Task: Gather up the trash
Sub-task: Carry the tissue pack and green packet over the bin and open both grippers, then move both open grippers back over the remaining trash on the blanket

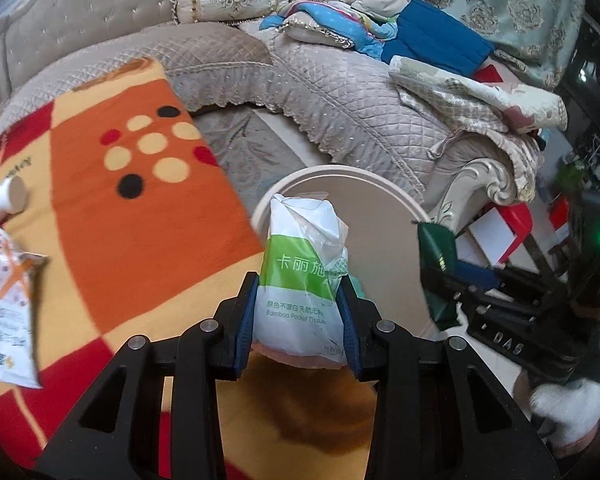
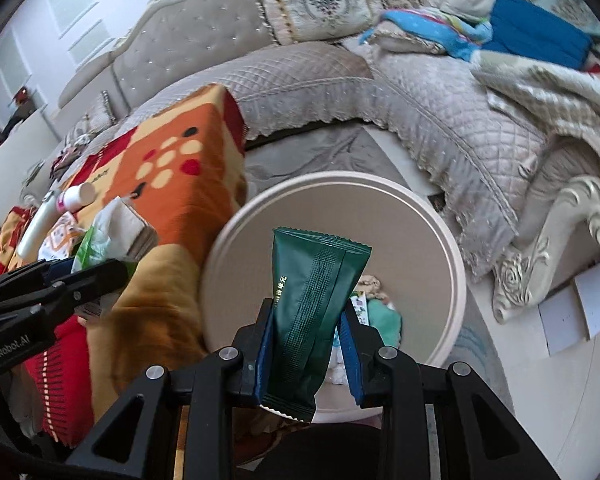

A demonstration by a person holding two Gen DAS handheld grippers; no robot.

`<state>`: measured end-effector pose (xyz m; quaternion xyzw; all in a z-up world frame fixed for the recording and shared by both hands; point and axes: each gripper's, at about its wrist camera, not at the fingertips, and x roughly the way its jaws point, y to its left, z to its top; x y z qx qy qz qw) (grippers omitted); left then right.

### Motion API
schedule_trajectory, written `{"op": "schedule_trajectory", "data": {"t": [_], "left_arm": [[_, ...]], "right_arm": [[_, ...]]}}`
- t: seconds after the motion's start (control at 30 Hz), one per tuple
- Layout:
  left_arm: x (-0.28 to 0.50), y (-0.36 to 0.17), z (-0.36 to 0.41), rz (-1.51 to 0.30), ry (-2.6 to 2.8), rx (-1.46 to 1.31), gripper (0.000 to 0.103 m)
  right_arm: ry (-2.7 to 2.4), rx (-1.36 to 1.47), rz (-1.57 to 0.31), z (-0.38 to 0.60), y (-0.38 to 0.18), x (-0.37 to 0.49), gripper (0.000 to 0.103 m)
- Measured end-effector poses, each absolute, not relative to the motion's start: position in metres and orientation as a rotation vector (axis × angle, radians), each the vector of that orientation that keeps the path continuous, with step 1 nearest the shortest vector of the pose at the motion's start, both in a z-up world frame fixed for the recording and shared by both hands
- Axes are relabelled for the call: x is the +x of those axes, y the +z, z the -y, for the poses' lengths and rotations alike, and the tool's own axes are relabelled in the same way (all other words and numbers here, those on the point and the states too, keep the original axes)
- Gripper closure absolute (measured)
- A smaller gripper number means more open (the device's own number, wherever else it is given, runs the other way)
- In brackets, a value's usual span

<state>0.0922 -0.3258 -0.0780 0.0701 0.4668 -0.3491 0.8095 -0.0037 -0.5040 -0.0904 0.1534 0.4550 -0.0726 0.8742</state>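
My left gripper (image 1: pixel 300 304) is shut on a white and green pocket tissue pack (image 1: pixel 300 276), held upright near the left rim of the round beige trash bin (image 1: pixel 384 216). My right gripper (image 2: pixel 306 326) is shut on a dark green foil wrapper (image 2: pixel 312 304), held over the open bin (image 2: pixel 432 208). The bin holds some trash at its bottom (image 2: pixel 380 312). In the left wrist view the right gripper with the green wrapper (image 1: pixel 436 272) shows at the right. In the right wrist view the left gripper (image 2: pixel 48 284) with the tissue pack (image 2: pixel 108 236) shows at the left.
An orange, red and yellow blanket (image 1: pixel 140 200) covers the table left of the bin. On it lie a white bottle (image 1: pixel 4 200) and an orange and white sachet (image 1: pixel 4 308). A quilted grey sofa (image 1: pixel 340 92) with cushions and clothes stands behind.
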Motion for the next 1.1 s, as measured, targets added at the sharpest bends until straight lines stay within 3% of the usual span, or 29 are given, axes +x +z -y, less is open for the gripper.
{"op": "schedule_trajectory", "data": {"t": [0.23,0.33,0.37,1.1], "left_arm": [[0.098,-0.087,0.338,-1.023,-0.777,0.098,0.062],[0.101,-0.089,0.338,-1.031,-0.792,0.071,0.043],[0.101,-0.089,0.336,-1.032,-0.804,0.055,0.041],[0.104,-0.087,0.311,-1.013,-0.718,0.066,0.041]], "right_arm": [[-0.181,0.353,-0.972,0.515,-0.104,0.0,0.073],[-0.202,0.374,-0.976,0.52,-0.107,0.001,0.05],[-0.208,0.379,-0.973,0.522,-0.107,0.001,0.049],[-0.192,0.348,-0.983,0.503,-0.102,0.004,0.049]]}}
